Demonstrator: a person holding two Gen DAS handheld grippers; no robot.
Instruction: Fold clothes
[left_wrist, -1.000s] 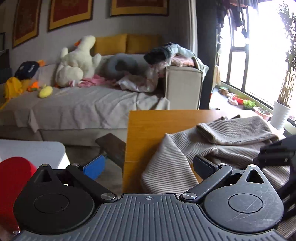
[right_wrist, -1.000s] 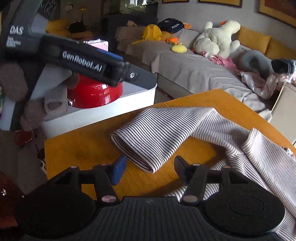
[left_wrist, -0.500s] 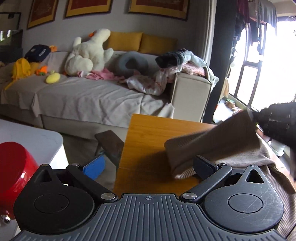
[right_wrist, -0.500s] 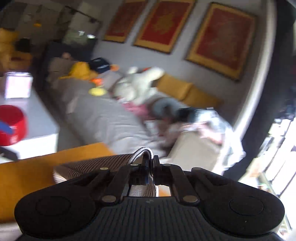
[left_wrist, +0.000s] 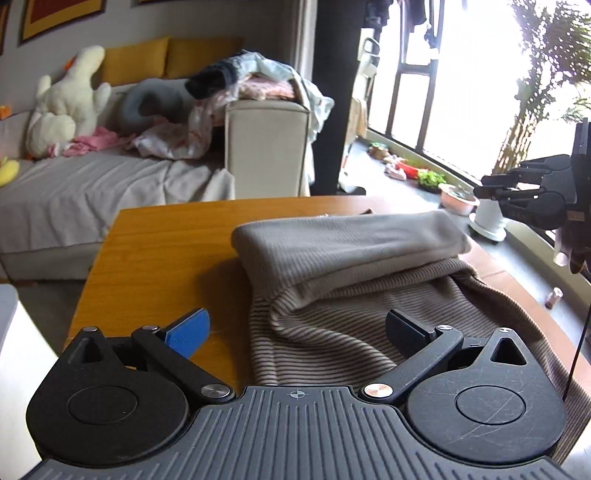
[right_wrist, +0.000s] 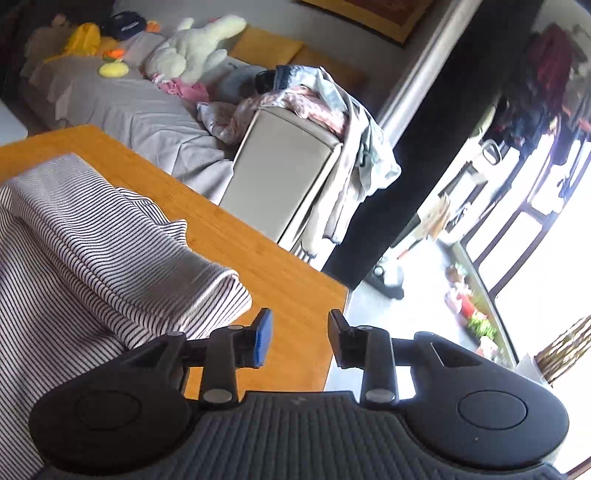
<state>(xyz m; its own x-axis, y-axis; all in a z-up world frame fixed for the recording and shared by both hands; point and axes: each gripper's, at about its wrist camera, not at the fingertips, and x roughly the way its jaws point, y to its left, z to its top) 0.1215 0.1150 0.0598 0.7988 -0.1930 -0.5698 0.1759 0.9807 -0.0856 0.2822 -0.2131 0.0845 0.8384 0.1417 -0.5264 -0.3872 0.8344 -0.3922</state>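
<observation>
A striped beige knit garment (left_wrist: 343, 280) lies on the wooden table (left_wrist: 155, 254), with one sleeve folded across its top. My left gripper (left_wrist: 295, 328) is open and empty, low over the garment's near edge. My right gripper (right_wrist: 299, 336) is open and empty, just off the sleeve's cuff end (right_wrist: 207, 291) at the table's right edge. The right gripper also shows in the left wrist view (left_wrist: 532, 195), raised at the far right of the garment.
A grey sofa (left_wrist: 110, 184) with a white plush duck (left_wrist: 70, 107) and heaped clothes (left_wrist: 255, 81) stands beyond the table. A window with potted plants (left_wrist: 491, 218) is on the right. The table edge (right_wrist: 336, 332) lies under my right gripper.
My right gripper carried the sleeve across the garment to the right, then let go and opened. The sleeve now lies folded over the body. My left gripper stayed open.
</observation>
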